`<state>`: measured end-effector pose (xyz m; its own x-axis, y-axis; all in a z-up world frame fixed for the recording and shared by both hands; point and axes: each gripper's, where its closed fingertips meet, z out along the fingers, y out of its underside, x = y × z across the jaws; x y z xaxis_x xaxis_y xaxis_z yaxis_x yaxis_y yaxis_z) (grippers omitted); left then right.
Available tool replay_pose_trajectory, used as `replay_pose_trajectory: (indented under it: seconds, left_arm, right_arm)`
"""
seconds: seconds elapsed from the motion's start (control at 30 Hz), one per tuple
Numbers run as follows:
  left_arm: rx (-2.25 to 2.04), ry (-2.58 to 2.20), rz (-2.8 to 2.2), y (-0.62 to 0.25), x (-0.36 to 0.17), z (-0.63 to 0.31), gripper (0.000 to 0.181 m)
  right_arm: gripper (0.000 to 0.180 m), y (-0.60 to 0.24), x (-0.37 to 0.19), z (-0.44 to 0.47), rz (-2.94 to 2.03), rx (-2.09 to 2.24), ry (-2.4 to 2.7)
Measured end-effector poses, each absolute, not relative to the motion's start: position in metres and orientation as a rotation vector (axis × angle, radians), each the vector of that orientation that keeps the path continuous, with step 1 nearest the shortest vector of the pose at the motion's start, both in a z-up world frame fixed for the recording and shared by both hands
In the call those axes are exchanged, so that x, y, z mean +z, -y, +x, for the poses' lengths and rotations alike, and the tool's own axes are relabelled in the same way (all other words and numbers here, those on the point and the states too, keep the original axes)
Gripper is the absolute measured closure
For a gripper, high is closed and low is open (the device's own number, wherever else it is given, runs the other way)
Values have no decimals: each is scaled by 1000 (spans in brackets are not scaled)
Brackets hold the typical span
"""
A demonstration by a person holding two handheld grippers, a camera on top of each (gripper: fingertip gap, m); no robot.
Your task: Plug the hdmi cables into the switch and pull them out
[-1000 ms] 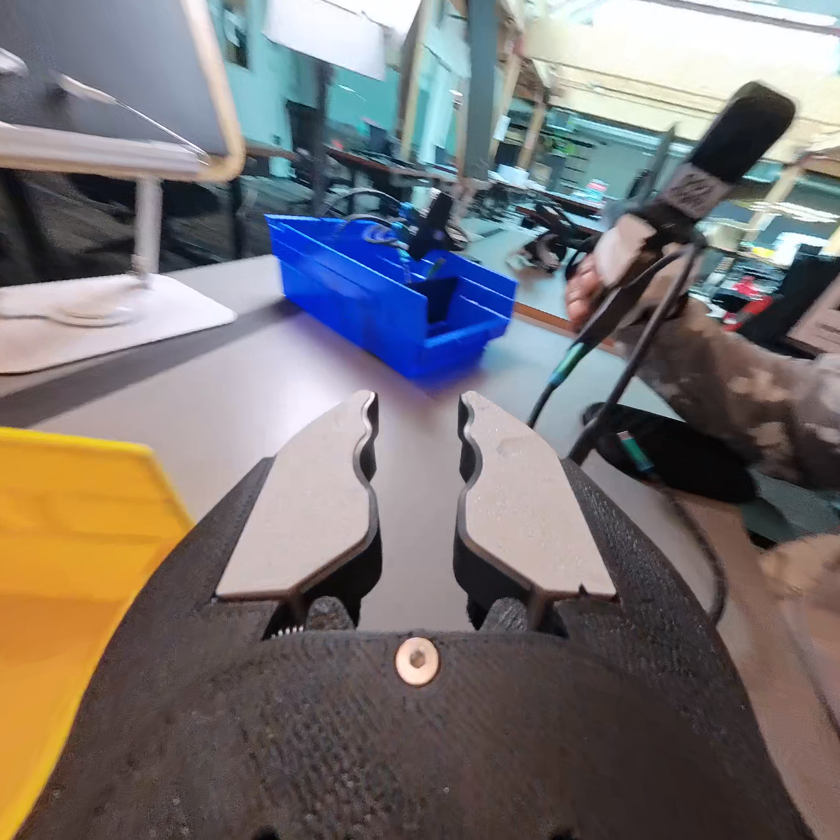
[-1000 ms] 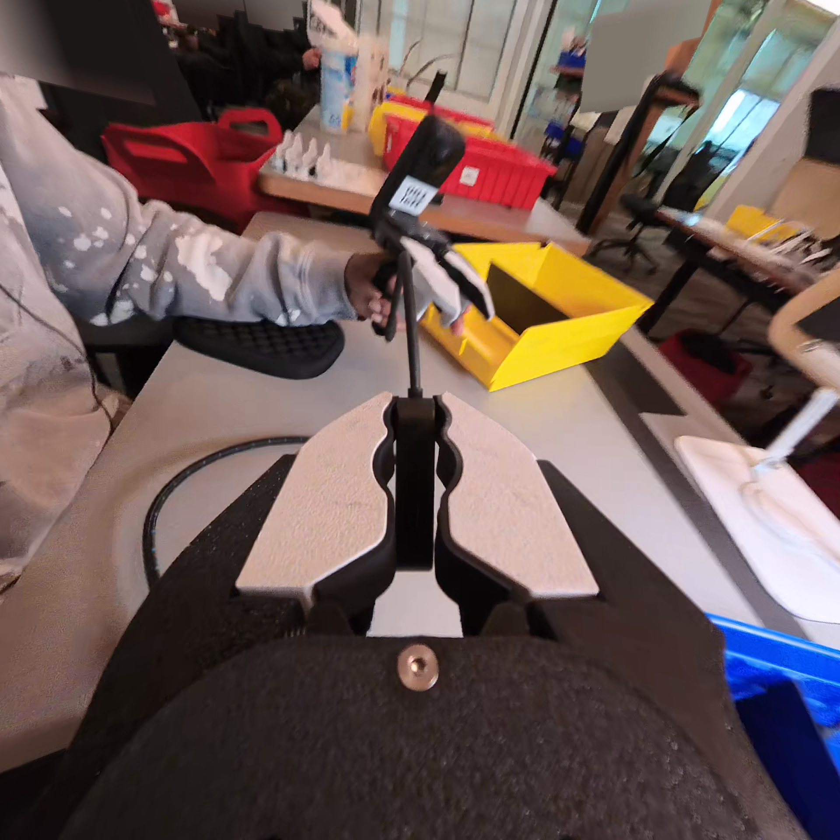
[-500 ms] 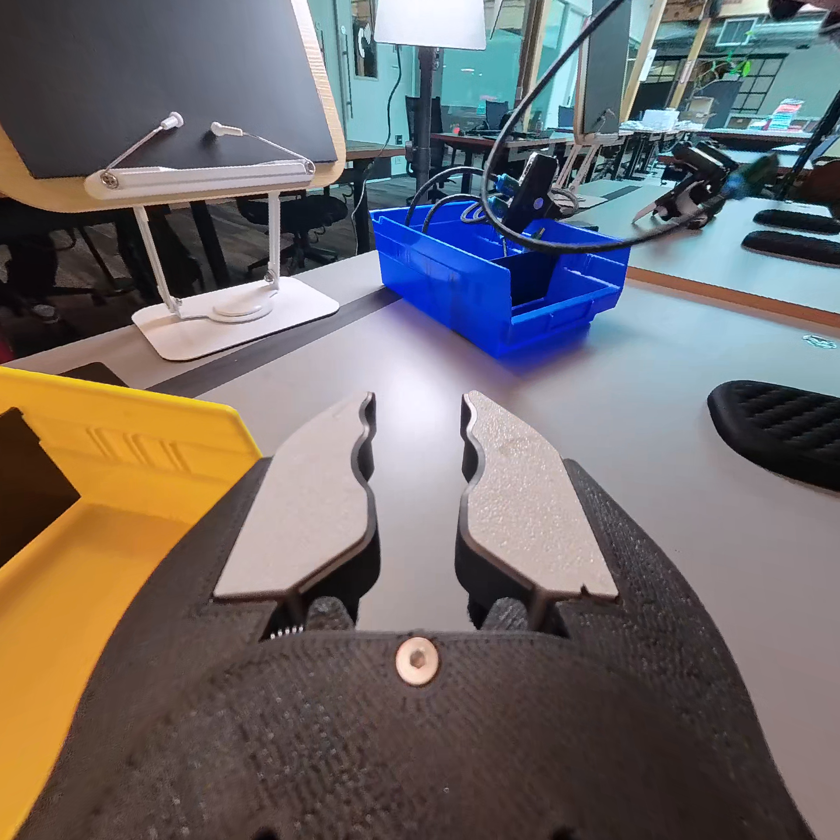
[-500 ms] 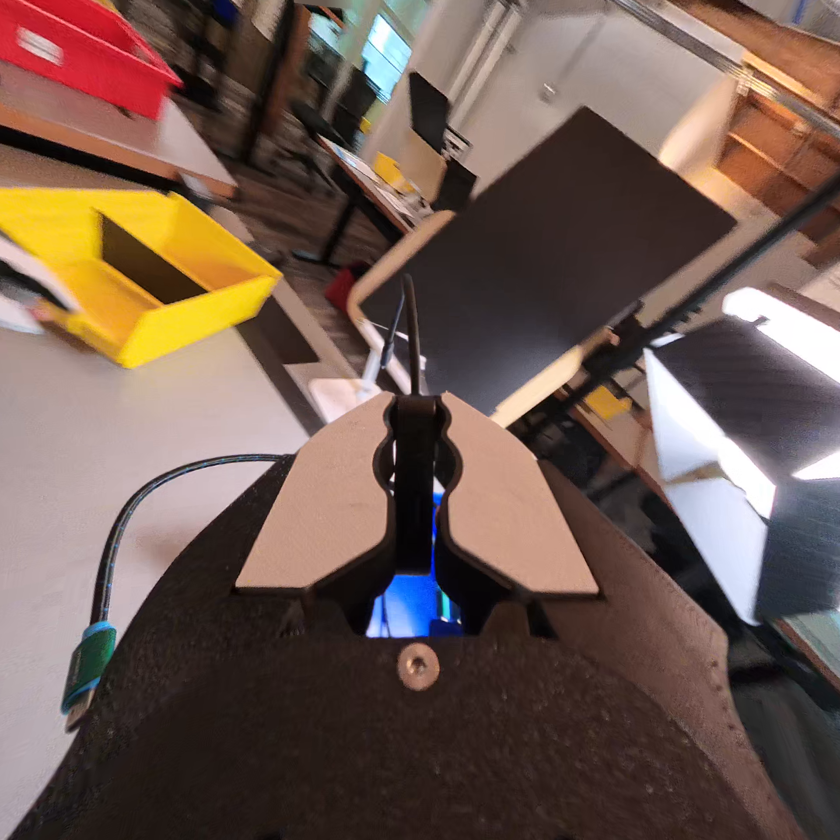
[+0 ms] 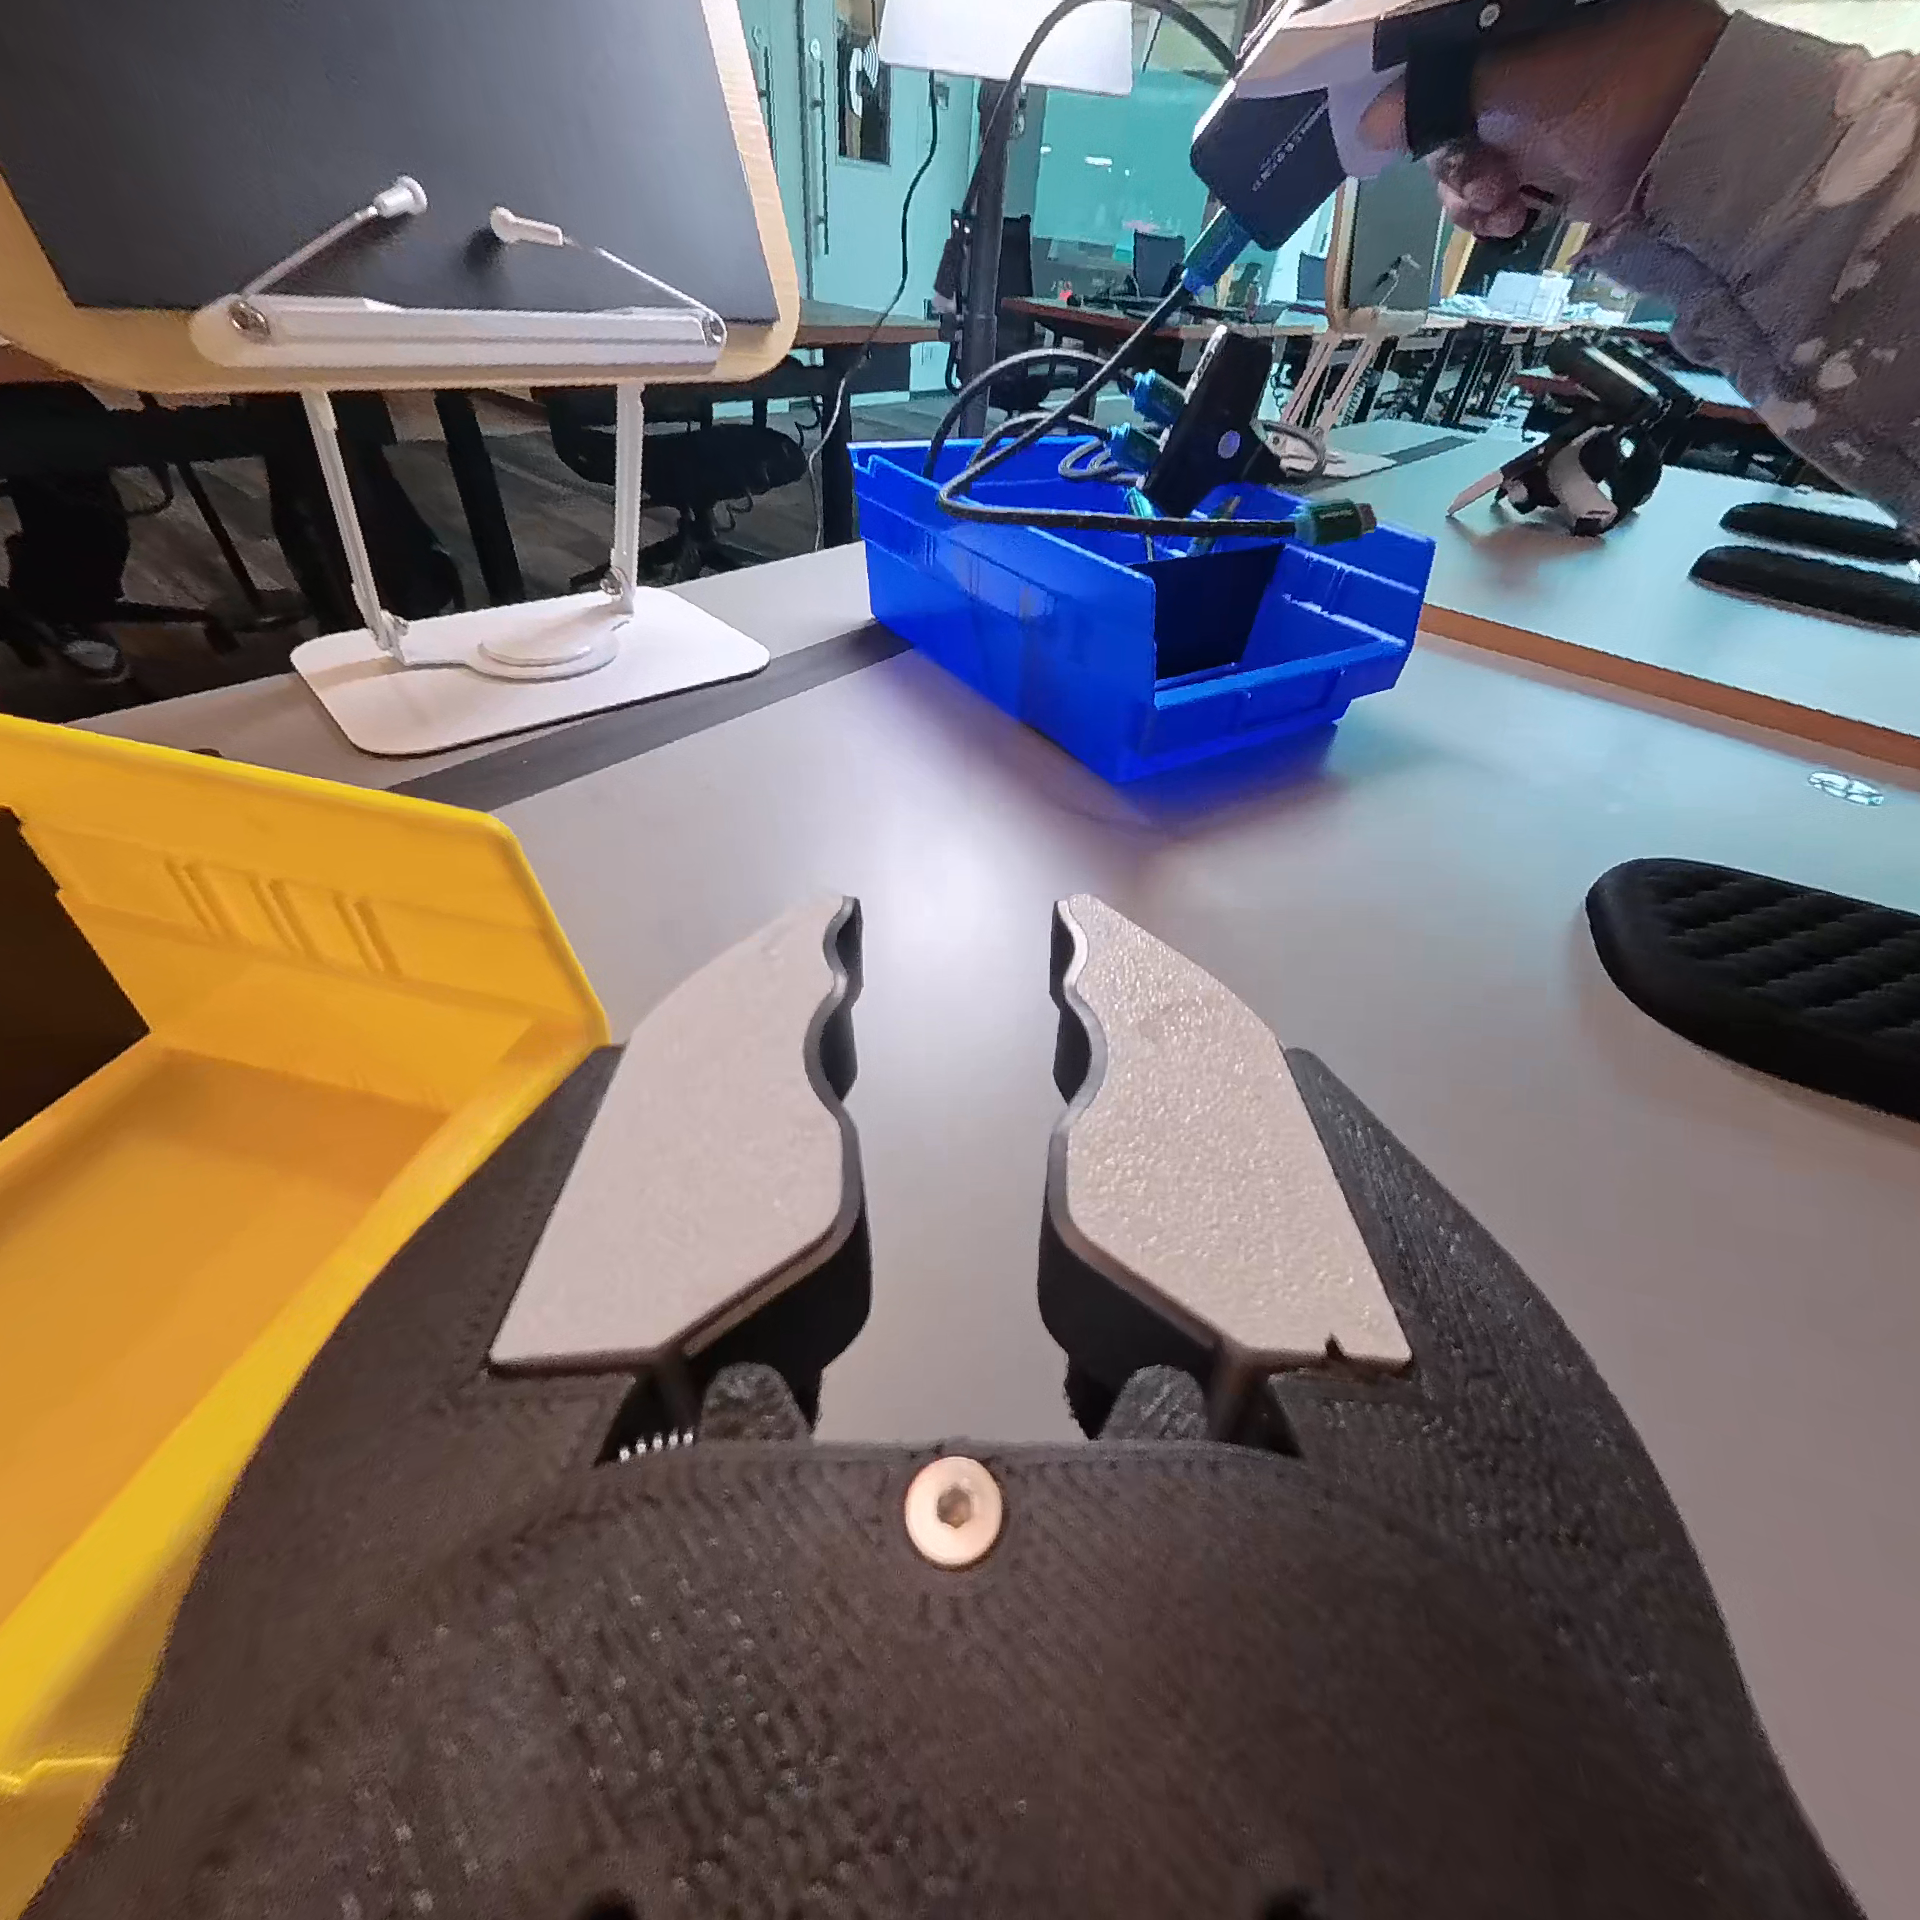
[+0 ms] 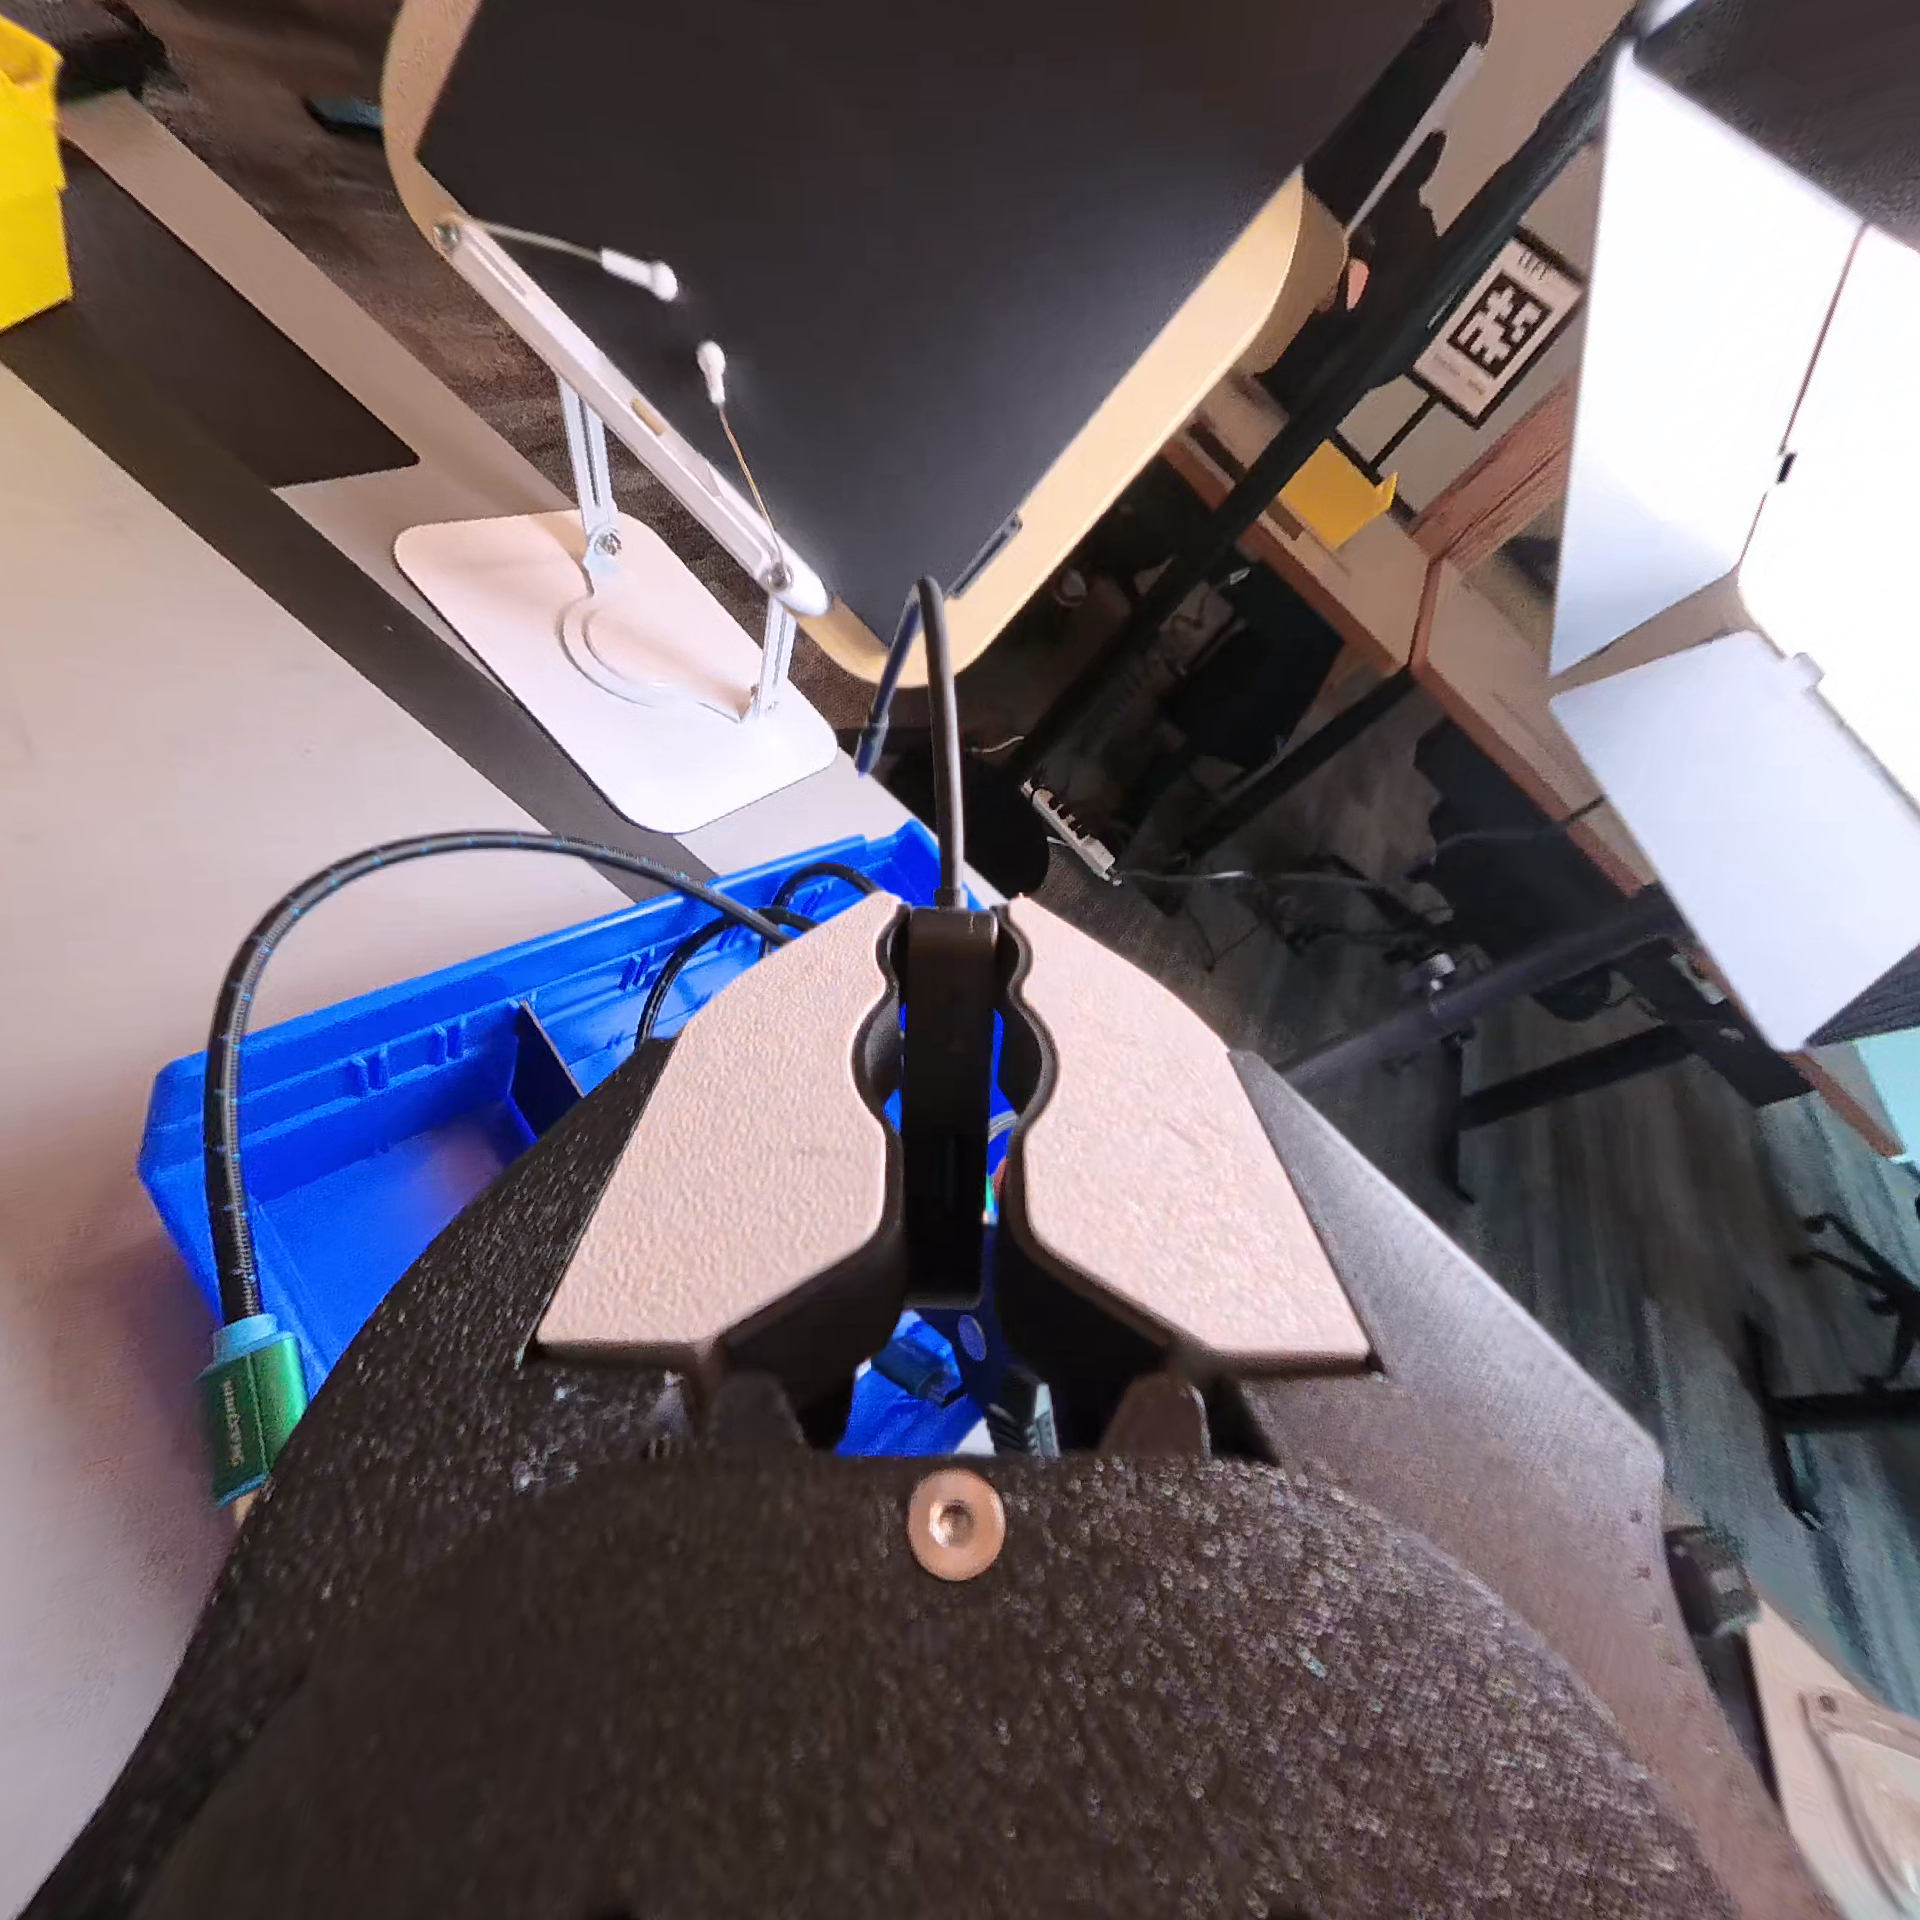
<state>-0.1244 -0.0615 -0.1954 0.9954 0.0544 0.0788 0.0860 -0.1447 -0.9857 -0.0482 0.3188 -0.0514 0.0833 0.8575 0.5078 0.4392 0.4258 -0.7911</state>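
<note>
My right tongs pinch the black switch above the blue bin; left tongs idle, spread over the tabletop. The green-tipped hdmi cable dangles: I should lower gently, avoiding snags.

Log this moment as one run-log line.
left gripper: open, empty | right gripper: shut on switch, over blue bin | cable: hanging
</note>
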Motion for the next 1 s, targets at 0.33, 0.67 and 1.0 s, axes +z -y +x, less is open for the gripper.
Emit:
replay_pose_trajectory:
  seconds: [0.33, 0.67, 1.0]
  left_arm:
    - [1, 87, -1771, 58, -208, -124, 146]
    - [-5, 80, -1771, 56, -208, -122, 146]
    - [-9, 98, -1783, 56, -212, -125, 146]
  right_arm:
    - [166, -333, -102, -53, -1114, 233, 1713]
    - [164, -315, -151, -38, -1031, 20, 1917]
    - [163, -344, -204, -28, -1145, -152, 2058]
